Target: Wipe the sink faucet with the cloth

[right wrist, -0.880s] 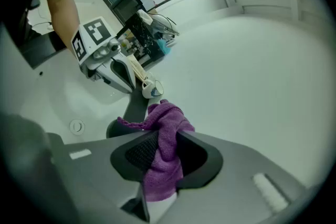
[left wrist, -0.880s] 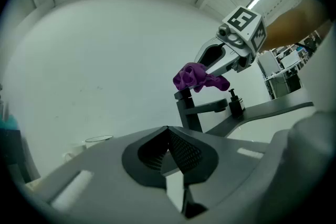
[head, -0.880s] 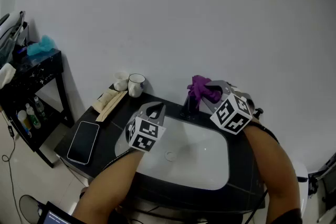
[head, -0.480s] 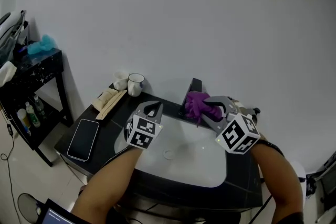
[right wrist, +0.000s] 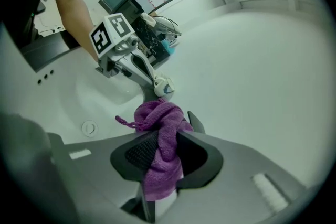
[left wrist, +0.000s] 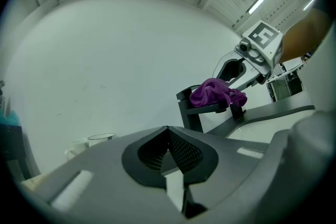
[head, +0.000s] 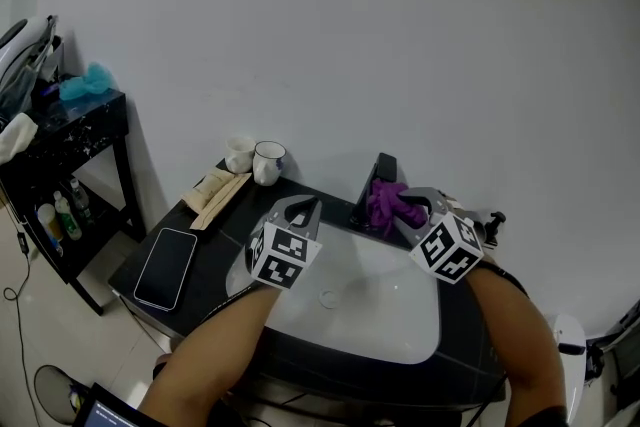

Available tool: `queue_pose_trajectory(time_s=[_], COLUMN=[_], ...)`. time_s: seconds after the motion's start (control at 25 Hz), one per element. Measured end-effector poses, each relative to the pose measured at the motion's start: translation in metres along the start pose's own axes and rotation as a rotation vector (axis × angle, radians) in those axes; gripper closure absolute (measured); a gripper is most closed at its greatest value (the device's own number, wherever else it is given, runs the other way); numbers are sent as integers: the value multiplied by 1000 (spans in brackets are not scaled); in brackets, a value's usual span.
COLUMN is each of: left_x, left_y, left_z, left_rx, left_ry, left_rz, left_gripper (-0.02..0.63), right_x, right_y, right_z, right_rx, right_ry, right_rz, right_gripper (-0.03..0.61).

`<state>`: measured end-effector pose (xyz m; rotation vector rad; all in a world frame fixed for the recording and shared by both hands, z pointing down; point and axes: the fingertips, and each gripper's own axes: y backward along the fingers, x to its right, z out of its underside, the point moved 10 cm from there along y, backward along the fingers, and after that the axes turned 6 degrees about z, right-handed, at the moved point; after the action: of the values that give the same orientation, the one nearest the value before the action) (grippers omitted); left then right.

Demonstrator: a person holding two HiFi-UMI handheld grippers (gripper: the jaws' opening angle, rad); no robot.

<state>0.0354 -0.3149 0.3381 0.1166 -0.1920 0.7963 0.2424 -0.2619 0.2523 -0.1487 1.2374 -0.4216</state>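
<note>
Head camera looks steeply down on the sink [head: 350, 310]; each gripper camera looks closely along its own fingers [left wrist: 185, 152], all three sharing the faucet [head: 384, 173].

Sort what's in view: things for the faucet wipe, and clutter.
Job:
cloth, clamped in right tongs
faucet
sink

Lying about:
phone
cups
shelf
left tongs, shut and empty

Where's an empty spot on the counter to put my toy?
Bare counter lies between the phone and the basin. Crowded: the back-left corner, with two cups and a packet, and the faucet, under the cloth.
</note>
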Motion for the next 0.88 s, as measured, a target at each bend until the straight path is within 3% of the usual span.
queue_pose_trajectory(time_s=[0.4,0.88], left_x=[4,4], left_y=[-6,-5], left_z=[-1,0], left_rx=[7,-11], left_ry=[-20,-25], left_rz=[27,23], left_gripper=[597,597], right_x=[14,-6], right_y=[-32,-2], right_z=[8,-11], right_rx=[-24,16], right_ry=[-39,54], right_rz=[43,-6], right_gripper=[468,468])
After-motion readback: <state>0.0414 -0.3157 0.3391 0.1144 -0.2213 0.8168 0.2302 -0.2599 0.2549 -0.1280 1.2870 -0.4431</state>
